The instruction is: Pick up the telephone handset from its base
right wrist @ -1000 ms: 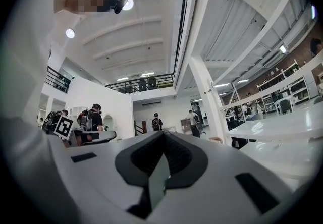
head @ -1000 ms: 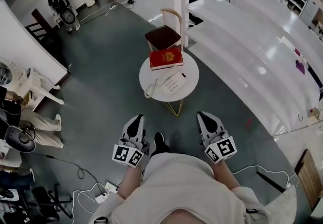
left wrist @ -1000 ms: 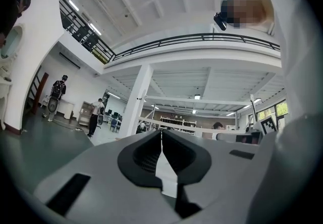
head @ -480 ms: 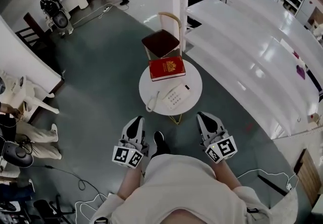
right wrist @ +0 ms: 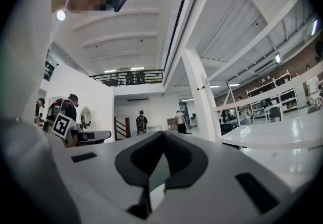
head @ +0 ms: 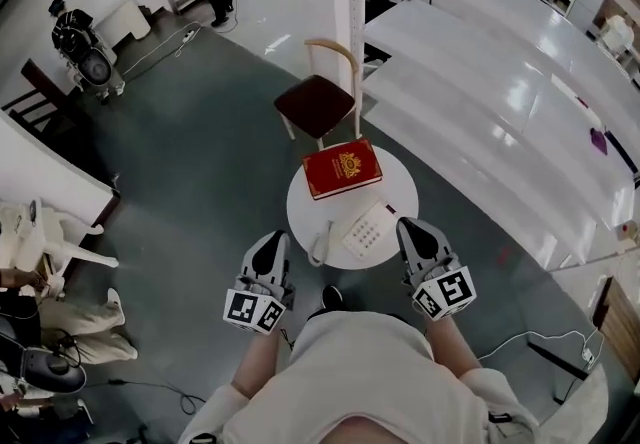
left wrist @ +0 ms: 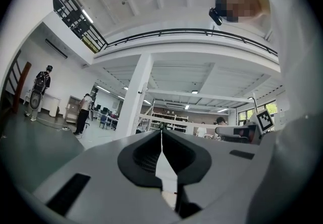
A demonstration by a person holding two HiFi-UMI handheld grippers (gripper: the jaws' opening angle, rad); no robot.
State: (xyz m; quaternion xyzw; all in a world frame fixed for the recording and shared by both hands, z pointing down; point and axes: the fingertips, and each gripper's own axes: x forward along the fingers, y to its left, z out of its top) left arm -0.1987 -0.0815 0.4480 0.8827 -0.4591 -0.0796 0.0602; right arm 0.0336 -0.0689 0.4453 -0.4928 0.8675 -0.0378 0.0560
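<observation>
Student: Handset (head: 321, 243), where is it placed?

Tutor: It lies along the left side of the white telephone base (head: 368, 230), touching it. The head view shows the keypad to its right. Neither gripper is touching the telephone.

Student: What supports the telephone?

Tutor: A small round white table (head: 400, 180). The telephone sits on the nearer half. A red book (head: 342, 169) with a gold emblem lies on the farther half, close to the telephone.

Student: What state are the grippers in?

Tutor: The left gripper (head: 270, 238) has its jaws closed tip to tip with nothing between them, as the left gripper view shows (only the room appears past the tips). The right gripper (head: 412, 228) is also fully closed and empty in its own view. Both point level.

Student: Where are they relative to the table?

Tutor: They flank its near edge. The left one is just beside the near-left rim. The tip of the right one overlaps the near-right rim in the head view.

Student: And the surroundings?

Tutor: A wooden chair (head: 318, 102) with a dark seat stands beyond the table. Long white shelves (head: 480, 82) run to the right of it.
</observation>
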